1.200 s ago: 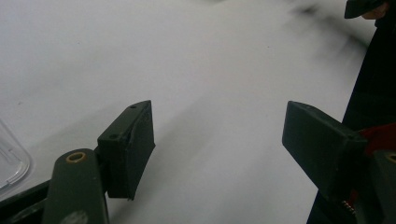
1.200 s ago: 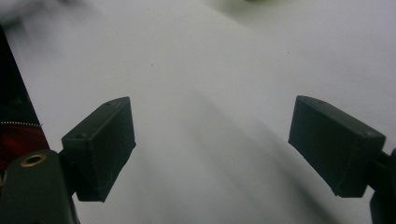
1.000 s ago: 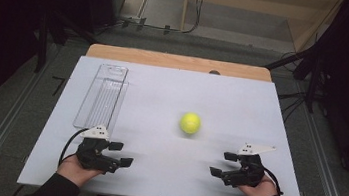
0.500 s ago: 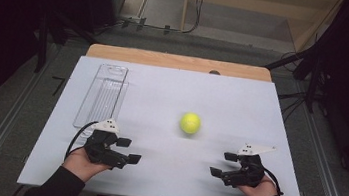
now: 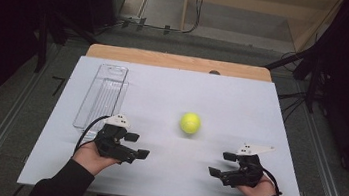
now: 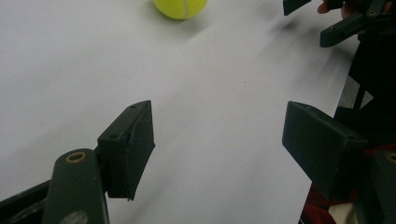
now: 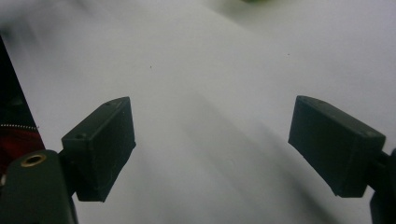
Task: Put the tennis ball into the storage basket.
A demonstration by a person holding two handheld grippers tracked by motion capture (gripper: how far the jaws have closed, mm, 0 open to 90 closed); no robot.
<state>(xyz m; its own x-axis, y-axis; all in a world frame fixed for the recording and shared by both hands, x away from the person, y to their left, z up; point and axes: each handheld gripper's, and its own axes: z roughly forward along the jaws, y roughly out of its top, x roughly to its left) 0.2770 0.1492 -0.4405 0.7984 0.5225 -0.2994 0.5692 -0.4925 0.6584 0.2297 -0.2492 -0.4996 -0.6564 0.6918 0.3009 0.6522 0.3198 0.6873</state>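
Observation:
A yellow-green tennis ball (image 5: 190, 122) rests on the white table top (image 5: 242, 101), a little right of centre; the left gripper view has it at the top edge (image 6: 180, 7). My left gripper (image 5: 137, 145) is at the near left, pointing right toward the middle, and its jaws (image 6: 217, 144) stand apart over bare table. At the near right, my right gripper (image 5: 221, 164) points left, open (image 7: 212, 144), with nothing between its jaws. The ball lies ahead of both grippers, touched by neither. The right gripper's jaw tips (image 6: 308, 21) also show far off in the left gripper view.
A clear plastic tray (image 5: 105, 94) lies lengthwise at the left of the table, just beyond my left hand. A wooden strip (image 5: 177, 61) runs along the far edge. Dark floor, cables and stands surround the table.
My left gripper has moved away from the near edge and to the right, toward the table's middle. The right gripper and the ball have stayed where they were.

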